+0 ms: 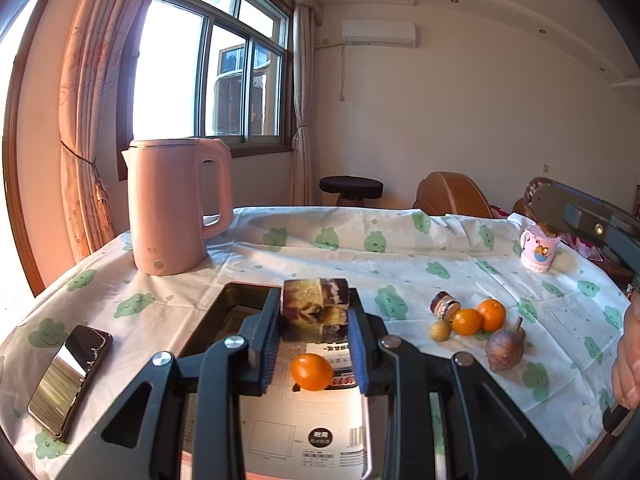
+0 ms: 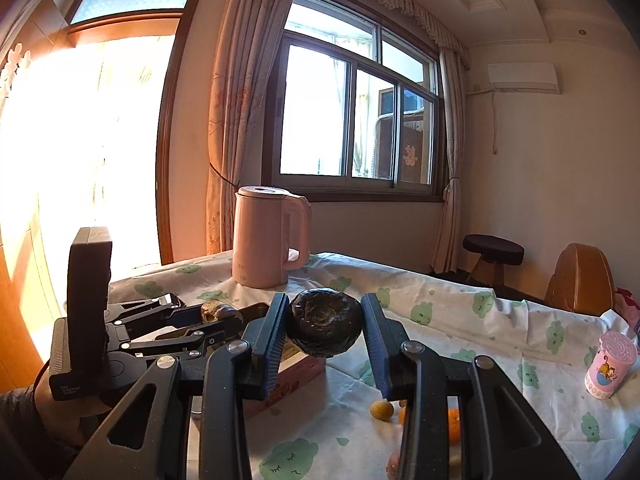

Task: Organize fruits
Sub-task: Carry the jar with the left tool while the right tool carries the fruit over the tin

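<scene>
Dark wrinkled round fruit (image 2: 323,326) aloft, small orange (image 1: 311,371) in box, two oranges (image 1: 478,317) on tablecloth.

Strong warm daylight pours in through the window (image 1: 208,72) and door (image 2: 92,152), both blown out to white glare. The phone (image 1: 68,380) mirrors the light. The tablecloth (image 1: 360,256) is sharp. Fisheye bending curves the edges; all 4 corners go black.

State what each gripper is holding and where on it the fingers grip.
The left gripper holds a brown-and-yellow cylindrical piece by its two sides. The right gripper holds a dark, wrinkled round fruit, pads on its opposite sides.
</scene>
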### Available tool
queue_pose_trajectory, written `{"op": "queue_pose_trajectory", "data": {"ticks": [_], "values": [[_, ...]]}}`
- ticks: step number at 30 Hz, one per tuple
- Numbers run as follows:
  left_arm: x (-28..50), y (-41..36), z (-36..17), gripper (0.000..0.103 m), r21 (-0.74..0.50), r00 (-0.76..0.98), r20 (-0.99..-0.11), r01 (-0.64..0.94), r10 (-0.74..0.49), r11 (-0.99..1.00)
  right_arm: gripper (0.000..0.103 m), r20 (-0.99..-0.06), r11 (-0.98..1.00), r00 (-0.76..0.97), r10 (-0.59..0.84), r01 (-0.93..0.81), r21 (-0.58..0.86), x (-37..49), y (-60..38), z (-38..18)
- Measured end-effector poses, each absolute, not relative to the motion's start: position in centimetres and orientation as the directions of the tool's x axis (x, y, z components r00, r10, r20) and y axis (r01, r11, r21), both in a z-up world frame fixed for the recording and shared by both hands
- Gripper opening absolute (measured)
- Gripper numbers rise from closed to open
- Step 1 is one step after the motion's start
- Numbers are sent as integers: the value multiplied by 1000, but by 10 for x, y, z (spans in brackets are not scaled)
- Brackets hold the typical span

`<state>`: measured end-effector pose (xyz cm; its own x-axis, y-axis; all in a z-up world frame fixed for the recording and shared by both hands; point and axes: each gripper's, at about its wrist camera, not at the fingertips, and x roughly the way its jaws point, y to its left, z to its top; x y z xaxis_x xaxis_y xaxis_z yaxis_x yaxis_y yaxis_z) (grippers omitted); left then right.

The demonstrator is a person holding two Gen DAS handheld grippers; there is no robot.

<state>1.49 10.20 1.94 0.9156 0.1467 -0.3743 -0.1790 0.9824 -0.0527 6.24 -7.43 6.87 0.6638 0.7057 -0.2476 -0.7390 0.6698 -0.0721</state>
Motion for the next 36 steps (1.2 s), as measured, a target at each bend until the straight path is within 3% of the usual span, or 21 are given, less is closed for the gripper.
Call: {"op": "queue_pose_trajectory", "data": {"ticks": [22,36], "values": [[35,157,-13,31,-47,832,-523,-244,184,969,39,-447,566,520,728,-823,-37,82,29,-1],[35,157,-19,31,-38,817,-546,-246,186,969,39,-488,564,507,711,-825,-35,83,41,-18]]}}
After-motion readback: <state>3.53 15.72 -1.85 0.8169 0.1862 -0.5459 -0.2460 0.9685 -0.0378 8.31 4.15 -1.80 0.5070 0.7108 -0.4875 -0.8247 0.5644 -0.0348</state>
